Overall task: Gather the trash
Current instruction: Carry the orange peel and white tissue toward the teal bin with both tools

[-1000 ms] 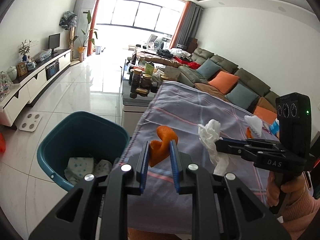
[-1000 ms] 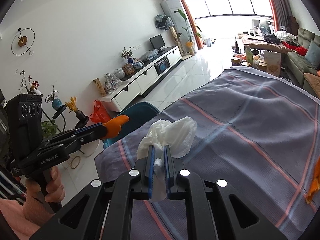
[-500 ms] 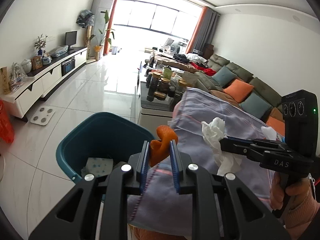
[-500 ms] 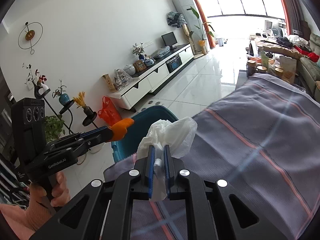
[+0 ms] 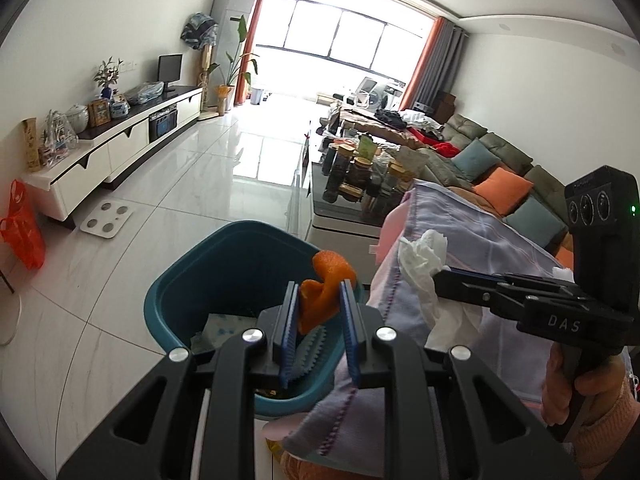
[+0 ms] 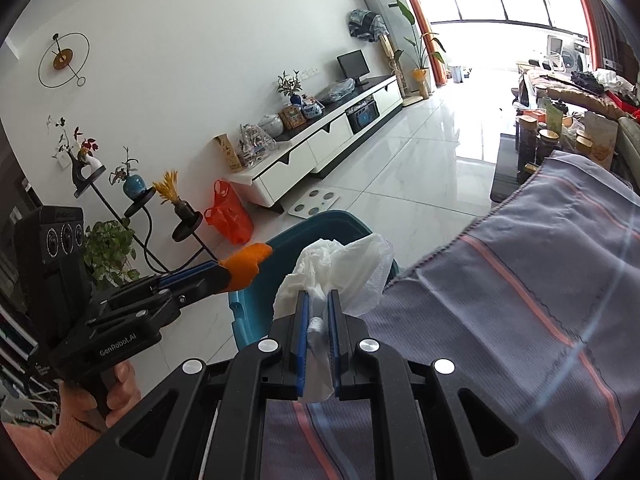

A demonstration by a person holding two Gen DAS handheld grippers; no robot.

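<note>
My left gripper [image 5: 319,292] is shut on a curled orange peel [image 5: 324,284] and holds it above the teal trash bin [image 5: 224,256]. The bin holds paper scraps. My right gripper [image 6: 318,300] is shut on a crumpled white tissue [image 6: 340,268], over the corner of the striped grey cloth [image 6: 520,292] beside the bin [image 6: 316,224]. The right gripper [image 5: 444,276] with the tissue [image 5: 424,252] shows in the left wrist view. The left gripper [image 6: 224,272] with the peel [image 6: 248,262] shows in the right wrist view.
The cloth-covered table [image 5: 472,240] stands right of the bin. A low table with jars [image 5: 356,176] lies beyond it, a sofa [image 5: 500,160] at right. A white TV cabinet [image 5: 112,148], a scale [image 5: 106,220] and an orange bag [image 5: 20,224] are at left on the tiled floor.
Both grippers have moved left, off the table toward the bin. The peel now hangs over the bin's opening and the tissue is at the cloth's corner.
</note>
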